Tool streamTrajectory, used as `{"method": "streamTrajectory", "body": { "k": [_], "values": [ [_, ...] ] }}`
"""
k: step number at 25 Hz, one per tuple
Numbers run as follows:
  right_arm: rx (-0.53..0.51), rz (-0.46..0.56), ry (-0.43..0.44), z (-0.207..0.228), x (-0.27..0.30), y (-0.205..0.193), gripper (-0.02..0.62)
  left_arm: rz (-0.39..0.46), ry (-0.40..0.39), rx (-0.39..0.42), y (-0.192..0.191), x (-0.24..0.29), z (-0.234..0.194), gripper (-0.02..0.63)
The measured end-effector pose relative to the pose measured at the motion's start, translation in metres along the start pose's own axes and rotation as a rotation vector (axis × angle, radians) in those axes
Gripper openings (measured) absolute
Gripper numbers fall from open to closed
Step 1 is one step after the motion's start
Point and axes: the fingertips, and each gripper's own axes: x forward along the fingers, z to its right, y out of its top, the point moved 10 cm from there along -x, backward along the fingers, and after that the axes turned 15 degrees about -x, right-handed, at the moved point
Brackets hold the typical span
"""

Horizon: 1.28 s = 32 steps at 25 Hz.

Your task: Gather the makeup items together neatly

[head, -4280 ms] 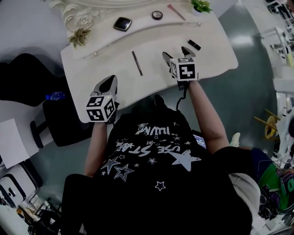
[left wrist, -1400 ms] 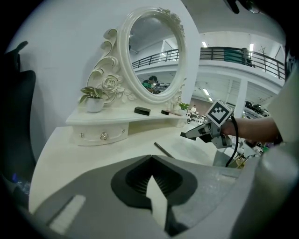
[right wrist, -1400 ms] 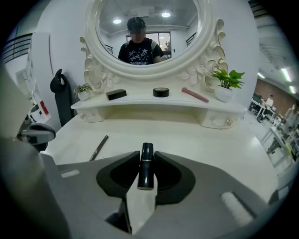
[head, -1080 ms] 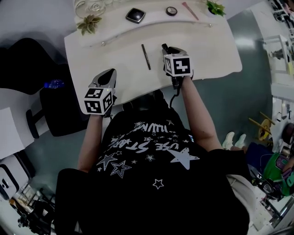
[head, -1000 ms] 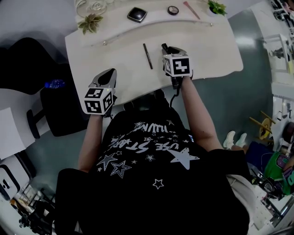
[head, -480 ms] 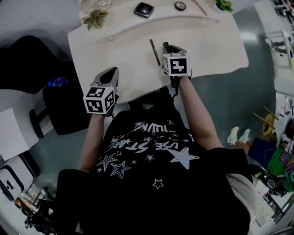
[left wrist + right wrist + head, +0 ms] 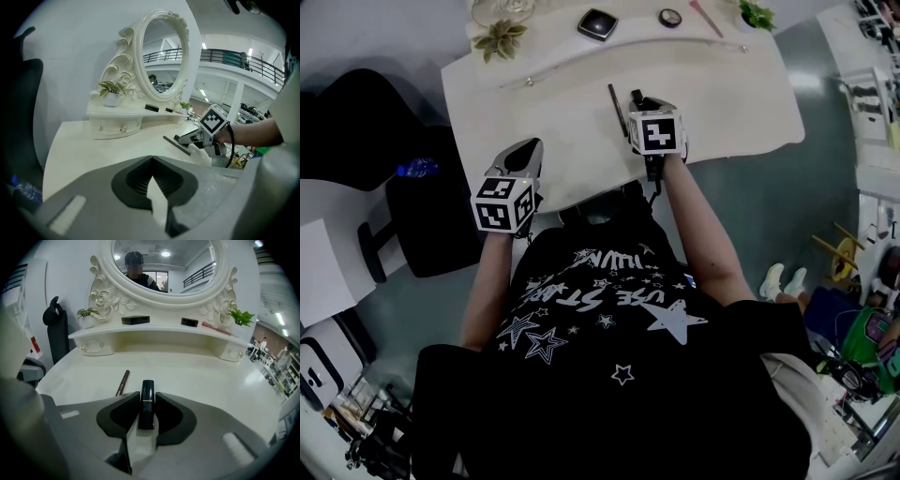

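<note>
Left tongs point(image 7: 525, 150) shut together, nothing in them, at the front edge of the tabletop point(image 7: 741, 94), well left of the eyeliner pencil point(image 7: 617, 99). The pencil lies flat, long axis running from the person toward the mirror shelf point(image 7: 164, 331). Just right of the pencil, right tongs point(image 7: 639, 97) are clamped on a black lipstick point(image 7: 147, 399), tube roughly parallel to the pencil, low over the tabletop; contact unclear. The right hand is nearer, so a set-down beside the pencil looks likely. Beyond the pencil on the shelf: compact point(image 7: 597, 23), round pot point(image 7: 670, 17), pink stick point(image 7: 705, 18). Glossy cream surface; grey floor point(image 7: 825, 187), black chair point(image 7: 356, 122) far left of the pencil.
</note>
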Motion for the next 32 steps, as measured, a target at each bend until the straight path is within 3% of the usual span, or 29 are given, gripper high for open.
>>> {"method": "streamTrajectory", "body": {
  "k": [3,8,18,25,32],
  "values": [
    [0.010,-0.012,0.020,0.001,-0.001,0.000,0.146,0.011,0.000,-0.002,0.001,-0.001,0.002,0.002],
    [0.040,0.024,0.062,0.005,-0.007,0.005,0.238,0.036,0.010,-0.010,0.004,-0.003,0.003,0.002],
    [-0.041,0.226,0.115,0.028,-0.027,0.050,0.437,0.116,0.047,-0.037,0.013,-0.005,0.014,0.002],
    [-0.189,0.341,0.178,0.040,-0.032,0.094,0.486,0.199,0.109,-0.063,0.025,-0.011,0.017,0.002],
    [-0.309,0.364,0.263,0.049,-0.016,0.143,0.485,0.260,0.198,-0.121,0.024,-0.022,0.014,0.002]
  ]
}}
